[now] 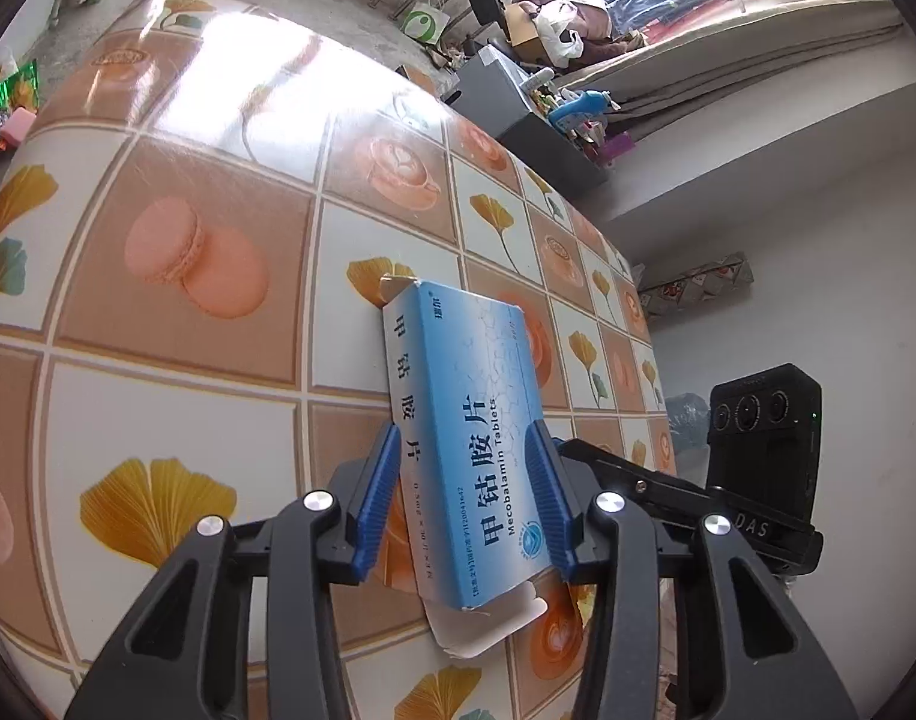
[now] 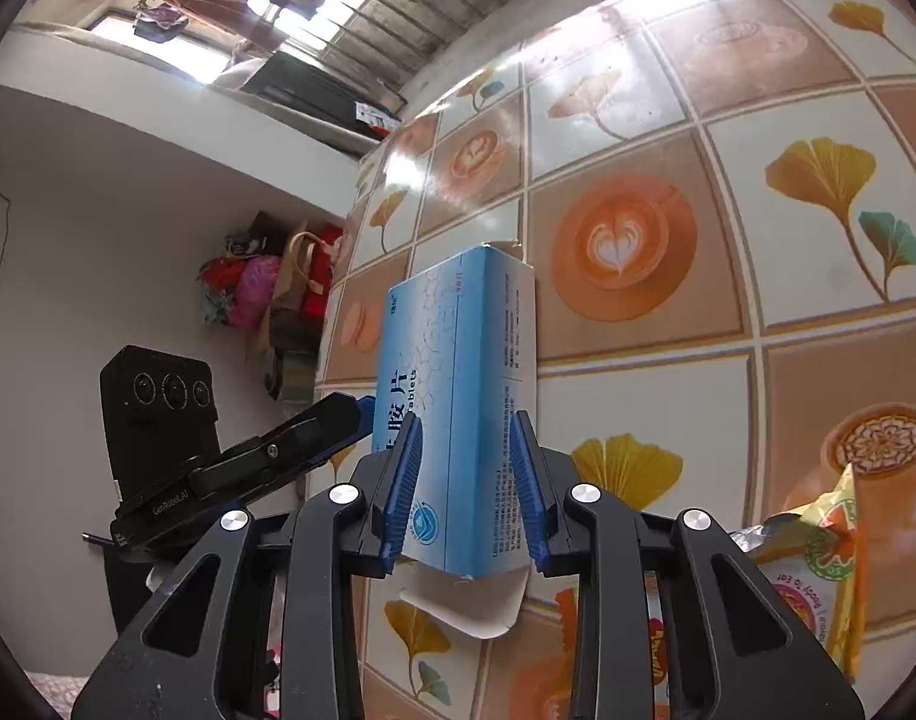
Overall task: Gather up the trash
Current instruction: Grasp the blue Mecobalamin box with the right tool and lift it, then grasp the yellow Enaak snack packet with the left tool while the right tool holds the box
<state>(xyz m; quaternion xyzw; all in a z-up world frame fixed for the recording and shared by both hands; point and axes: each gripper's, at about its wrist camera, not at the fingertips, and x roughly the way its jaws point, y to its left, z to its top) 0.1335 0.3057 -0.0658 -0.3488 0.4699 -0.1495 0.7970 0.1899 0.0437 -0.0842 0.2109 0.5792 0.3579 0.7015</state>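
A blue and white medicine box (image 1: 464, 438) with open end flaps is held over the patterned tablecloth (image 1: 218, 210). My left gripper (image 1: 467, 438) is shut on the box, its blue pads (image 1: 381, 480) pressing two opposite sides. In the right wrist view the same box (image 2: 458, 372) stands between the blue pads (image 2: 405, 468) of my right gripper (image 2: 465, 426), which is also shut on it. The other gripper's black body shows beside each one, at the right in the left wrist view (image 1: 764, 438) and at the left in the right wrist view (image 2: 164, 420).
A yellow snack wrapper (image 2: 818, 552) lies on the table at the lower right of the right wrist view. A green wrapper (image 1: 8, 102) and a pink block (image 1: 17, 126) lie at the table's far left edge. Clutter and bags (image 2: 266, 288) stand beyond the table edge.
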